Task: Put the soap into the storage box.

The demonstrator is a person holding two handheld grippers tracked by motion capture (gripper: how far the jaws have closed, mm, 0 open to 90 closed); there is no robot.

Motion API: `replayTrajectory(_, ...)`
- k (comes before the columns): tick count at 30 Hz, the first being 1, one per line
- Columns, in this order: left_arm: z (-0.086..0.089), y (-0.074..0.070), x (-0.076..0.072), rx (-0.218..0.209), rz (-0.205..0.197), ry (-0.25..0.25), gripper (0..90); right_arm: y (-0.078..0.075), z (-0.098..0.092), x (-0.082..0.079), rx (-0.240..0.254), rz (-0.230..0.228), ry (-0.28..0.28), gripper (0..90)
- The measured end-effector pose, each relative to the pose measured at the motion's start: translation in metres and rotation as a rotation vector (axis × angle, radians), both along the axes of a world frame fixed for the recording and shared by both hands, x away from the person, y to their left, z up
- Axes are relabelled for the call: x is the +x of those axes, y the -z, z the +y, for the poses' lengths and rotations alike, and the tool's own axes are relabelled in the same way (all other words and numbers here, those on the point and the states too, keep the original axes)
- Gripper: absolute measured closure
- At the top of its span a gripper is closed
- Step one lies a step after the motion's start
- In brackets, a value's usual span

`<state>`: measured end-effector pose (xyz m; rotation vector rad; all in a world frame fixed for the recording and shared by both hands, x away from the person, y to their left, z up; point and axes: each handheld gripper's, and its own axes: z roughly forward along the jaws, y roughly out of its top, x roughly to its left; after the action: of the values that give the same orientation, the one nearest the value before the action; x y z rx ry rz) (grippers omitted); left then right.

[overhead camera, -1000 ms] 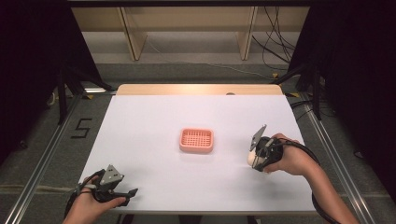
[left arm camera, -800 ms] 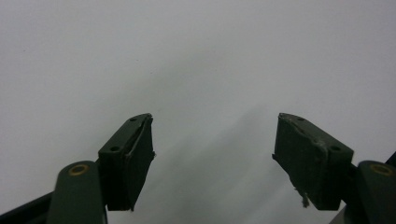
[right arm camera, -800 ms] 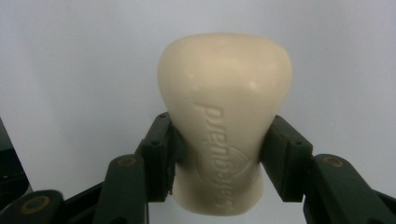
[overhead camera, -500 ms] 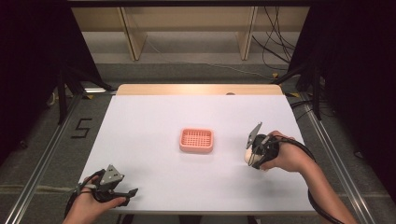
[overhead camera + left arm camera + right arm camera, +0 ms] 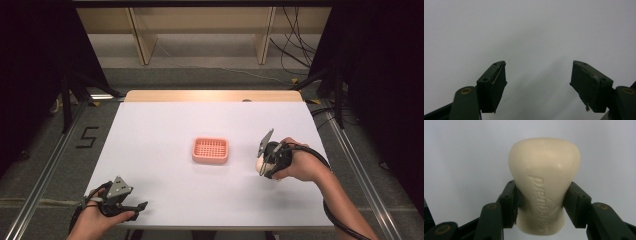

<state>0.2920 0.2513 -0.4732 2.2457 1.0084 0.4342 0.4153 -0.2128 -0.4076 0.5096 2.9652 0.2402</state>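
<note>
Right claw (image 5: 541,195) clamped on cream soap bar (image 5: 544,182), right of pink basket (image 5: 210,150). Left claw (image 5: 537,85) apart, nothing between, over white desk (image 5: 165,125).

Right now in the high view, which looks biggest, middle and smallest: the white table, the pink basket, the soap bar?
1. white table
2. pink basket
3. soap bar, mostly hidden inside the right gripper, so its size is unsure.

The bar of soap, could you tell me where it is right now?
The bar of soap is clamped between the jaws of the right gripper, at the table's right side in the high view, just right of the pink soap dish.
</note>
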Motion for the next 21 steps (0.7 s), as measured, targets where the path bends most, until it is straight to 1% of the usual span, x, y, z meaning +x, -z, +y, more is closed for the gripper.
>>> replayTrajectory(1,-0.001,0.001,0.0,-0.004,0.0,-0.015,28.0,-0.001,0.0,0.002,-0.015,-0.008,-0.021,50.6)
replayTrajectory(2,0.0,0.0,0.0,0.005,0.0,0.005,28.0,0.0,0.001,0.002,0.004,-0.004,-0.021,50.6)
replayTrajectory(3,0.0,0.0,0.0,0.001,0.0,0.002,28.0,-0.001,0.002,0.002,0.008,-0.001,-0.022,50.6)
replayTrajectory(4,0.0,0.0,0.0,0.004,0.0,0.005,28.0,-0.001,0.004,0.003,-0.011,-0.009,-0.021,50.6)
replayTrajectory(5,0.0,0.0,0.0,0.004,0.0,0.005,28.2,-0.001,0.004,0.003,-0.011,-0.009,-0.021,50.6)
replayTrajectory(6,0.0,0.0,0.0,0.007,-0.008,-0.001,28.5,0.0,0.004,0.006,-0.004,-0.012,-0.043,50.6)
replayTrajectory(7,0.0,0.0,0.0,0.007,-0.008,-0.001,28.5,0.0,0.004,0.006,-0.004,-0.012,-0.043,50.6)
replayTrajectory(8,0.0,0.0,0.0,0.004,0.002,0.003,28.5,-0.001,0.006,0.003,-0.013,-0.005,-0.007,50.6)
replayTrajectory(10,0.0,0.0,0.0,0.0,-0.003,0.001,28.5,-0.001,0.007,0.004,-0.009,-0.007,-0.016,50.6)
replayTrajectory(13,0.0,0.0,0.0,0.003,-0.004,0.002,28.5,-0.001,0.009,0.005,-0.009,-0.005,-0.003,50.5)
replayTrajectory(14,0.0,0.0,0.0,0.005,-0.003,0.004,28.5,0.0,0.01,0.005,0.005,0.006,-0.002,50.6)
replayTrajectory(15,0.0,0.0,0.0,0.004,-0.002,0.004,28.5,-0.001,0.01,0.005,0.004,-0.002,0.001,50.6)
replayTrajectory(16,0.0,0.0,0.0,0.004,0.003,0.005,28.5,0.001,0.009,0.009,-0.003,-0.013,-0.049,50.6)
replayTrajectory(18,0.001,-0.001,0.0,0.02,0.005,0.012,28.5,0.0,0.012,0.006,0.003,0.0,0.002,50.6)
replayTrajectory(19,0.0,0.0,0.0,0.004,0.003,-0.006,28.5,-0.001,0.012,0.007,-0.005,-0.01,-0.012,50.6)
replayTrajectory(20,0.0,0.0,0.0,0.004,0.003,-0.006,28.5,-0.001,0.012,0.007,-0.005,-0.01,-0.012,50.6)
replayTrajectory(21,0.0,-0.001,0.0,0.006,0.001,0.007,28.5,-0.001,0.013,0.007,-0.004,-0.008,-0.009,50.6)
